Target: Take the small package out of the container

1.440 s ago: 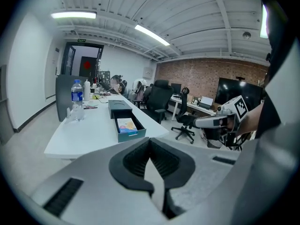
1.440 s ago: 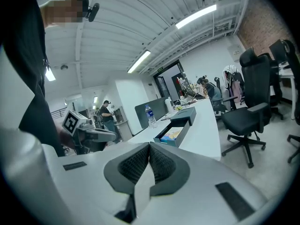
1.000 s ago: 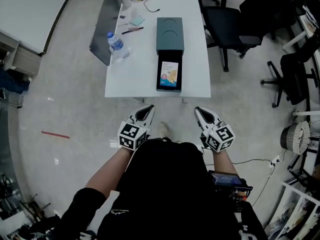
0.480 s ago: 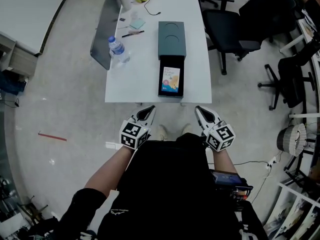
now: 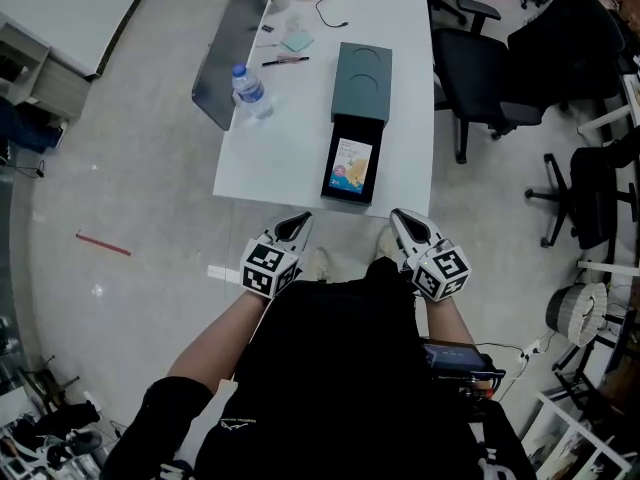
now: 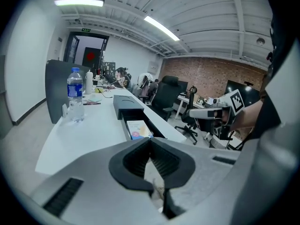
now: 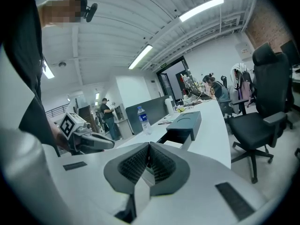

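Note:
A dark teal container (image 5: pixel 360 80) lies on the white table (image 5: pixel 290 138) with its black drawer (image 5: pixel 352 190) pulled out toward me. In the drawer lies a small colourful package (image 5: pixel 351 162), also seen in the left gripper view as package (image 6: pixel 138 128). Both grippers hang in front of my body, short of the table's near edge. My left gripper (image 5: pixel 295 227) is shut and holds nothing; its jaws meet at left gripper (image 6: pixel 151 146). My right gripper (image 5: pixel 403 223) is shut too, empty, with its tips together at right gripper (image 7: pixel 149 149).
A clear water bottle (image 5: pixel 249 90) stands on the table's left side. A pen (image 5: pixel 285 60), a pale green note pad (image 5: pixel 296 42) and cables lie farther back. Black office chairs (image 5: pixel 505 78) stand right of the table. A grey partition (image 5: pixel 225 58) runs along its left.
The view has swung so the table and container sit farther right and tilted. Both grippers keep their place in front of my body, still shut.

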`<state>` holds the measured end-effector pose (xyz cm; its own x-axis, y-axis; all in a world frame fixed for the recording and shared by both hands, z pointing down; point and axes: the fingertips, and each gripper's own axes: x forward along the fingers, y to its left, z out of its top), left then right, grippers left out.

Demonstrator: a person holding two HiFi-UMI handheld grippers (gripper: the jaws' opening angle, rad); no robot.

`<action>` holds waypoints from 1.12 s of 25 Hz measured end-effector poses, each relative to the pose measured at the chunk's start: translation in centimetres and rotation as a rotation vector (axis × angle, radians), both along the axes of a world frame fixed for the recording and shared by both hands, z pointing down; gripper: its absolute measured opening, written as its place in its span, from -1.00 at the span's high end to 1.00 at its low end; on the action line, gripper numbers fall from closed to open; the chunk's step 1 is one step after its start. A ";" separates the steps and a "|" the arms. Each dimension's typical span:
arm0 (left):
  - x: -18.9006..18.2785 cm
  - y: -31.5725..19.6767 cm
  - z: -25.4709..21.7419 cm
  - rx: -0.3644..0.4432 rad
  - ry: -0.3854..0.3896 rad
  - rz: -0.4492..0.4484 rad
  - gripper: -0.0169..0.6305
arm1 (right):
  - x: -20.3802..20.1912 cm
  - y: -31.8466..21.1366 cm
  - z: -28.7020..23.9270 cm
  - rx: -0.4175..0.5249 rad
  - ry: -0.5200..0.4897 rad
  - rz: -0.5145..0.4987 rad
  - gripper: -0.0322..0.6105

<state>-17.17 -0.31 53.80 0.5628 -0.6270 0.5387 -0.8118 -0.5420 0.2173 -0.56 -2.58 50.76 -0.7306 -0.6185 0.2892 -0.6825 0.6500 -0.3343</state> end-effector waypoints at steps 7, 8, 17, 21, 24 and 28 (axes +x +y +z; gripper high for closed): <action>3.4 -3.0 -0.1 -0.034 -0.025 -0.043 0.92 | 2.3 -3.4 0.3 -0.009 -0.014 -0.062 0.82; 3.7 -3.4 0.2 -0.048 -0.034 -0.052 0.92 | 2.7 -3.8 0.3 -0.010 -0.016 -0.071 0.82; 5.5 -6.9 2.8 -0.155 -0.148 -0.136 0.92 | 5.7 -7.4 1.1 -0.032 -0.045 -0.125 0.82; 6.1 -8.1 4.4 -0.194 -0.187 -0.148 0.91 | 6.2 -8.7 1.6 -0.046 -0.056 -0.157 0.82; 6.3 -8.7 5.8 -0.221 -0.224 -0.154 0.89 | 6.1 -9.7 1.9 -0.050 -0.067 -0.186 0.82; 6.7 -9.9 6.6 -0.256 -0.247 -0.181 0.81 | 5.8 -10.6 1.7 -0.055 -0.081 -0.230 0.82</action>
<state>-10.46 -10.22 60.36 0.2893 -0.5318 0.7959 -0.9340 -0.3387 0.1132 5.20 -13.19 52.48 -0.8726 -0.4182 0.2525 -0.4882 0.7646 -0.4208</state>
